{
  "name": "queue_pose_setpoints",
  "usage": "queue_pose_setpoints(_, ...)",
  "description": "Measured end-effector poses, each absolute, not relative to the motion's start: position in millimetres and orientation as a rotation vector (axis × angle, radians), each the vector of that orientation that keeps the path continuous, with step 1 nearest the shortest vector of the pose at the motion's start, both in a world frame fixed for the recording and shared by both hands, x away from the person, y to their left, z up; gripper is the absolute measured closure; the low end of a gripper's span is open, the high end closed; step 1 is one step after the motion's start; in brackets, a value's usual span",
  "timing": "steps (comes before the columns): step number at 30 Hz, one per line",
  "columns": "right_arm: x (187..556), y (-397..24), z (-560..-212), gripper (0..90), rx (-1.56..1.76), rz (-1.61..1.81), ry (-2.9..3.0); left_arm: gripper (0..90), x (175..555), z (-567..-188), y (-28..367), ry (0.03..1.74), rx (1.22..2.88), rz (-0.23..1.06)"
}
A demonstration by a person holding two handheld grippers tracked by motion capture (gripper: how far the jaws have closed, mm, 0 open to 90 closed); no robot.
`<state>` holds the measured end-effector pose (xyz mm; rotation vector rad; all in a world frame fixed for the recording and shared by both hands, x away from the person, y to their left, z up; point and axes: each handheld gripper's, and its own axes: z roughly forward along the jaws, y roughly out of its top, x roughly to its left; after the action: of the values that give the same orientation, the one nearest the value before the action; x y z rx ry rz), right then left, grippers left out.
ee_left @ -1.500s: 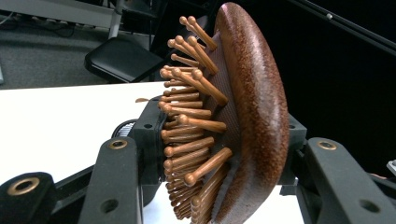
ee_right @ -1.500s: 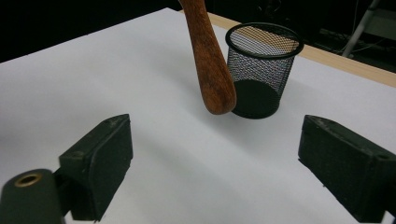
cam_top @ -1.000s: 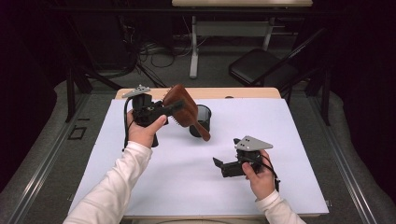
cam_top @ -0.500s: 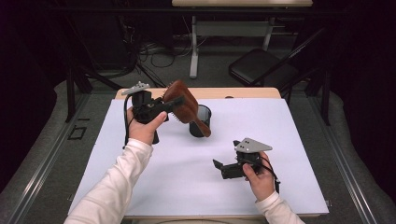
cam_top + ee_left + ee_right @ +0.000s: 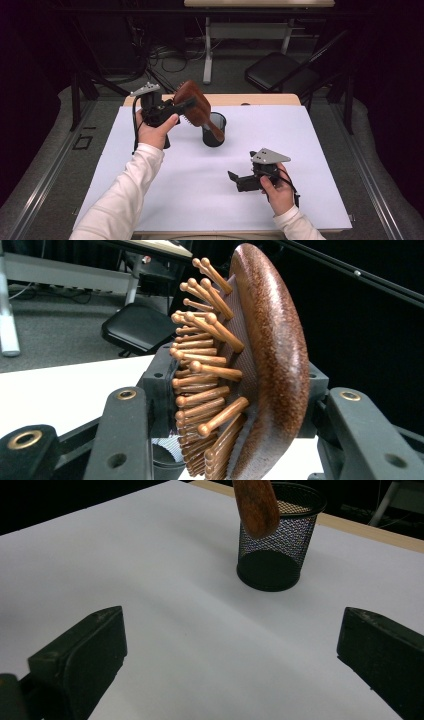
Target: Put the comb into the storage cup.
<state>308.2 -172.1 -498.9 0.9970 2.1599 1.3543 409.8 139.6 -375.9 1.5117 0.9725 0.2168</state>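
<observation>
A: Left gripper [image 5: 167, 111] — position and state?

B: Raised at the far left, held in the left hand [image 5: 154, 131]; the white-sleeved forearm runs up from the bottom edge. The jaws point right and are clamped on an item between them.

A: Right gripper [image 5: 239, 182]?

B: Held low at the near right in the right hand [image 5: 278, 191], pointing left. The jaws stand wide apart — nothing between them in the right gripper view.
</observation>
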Motion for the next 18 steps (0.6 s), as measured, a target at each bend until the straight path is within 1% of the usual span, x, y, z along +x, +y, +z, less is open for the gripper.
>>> queue_pose_setpoints(14,311.3,-169.9,-502.3,0.0,1.026,1.315,2.169,50.1,425.0,-378.6,145.3,1.022,1.474,0.23)
queue_pose_setpoints(18,312.2,-169.5,-503.1,0.0,1.029,1.315,2.168,50.1,427.6,-379.0,145.8,1.032,1.454,0.217)
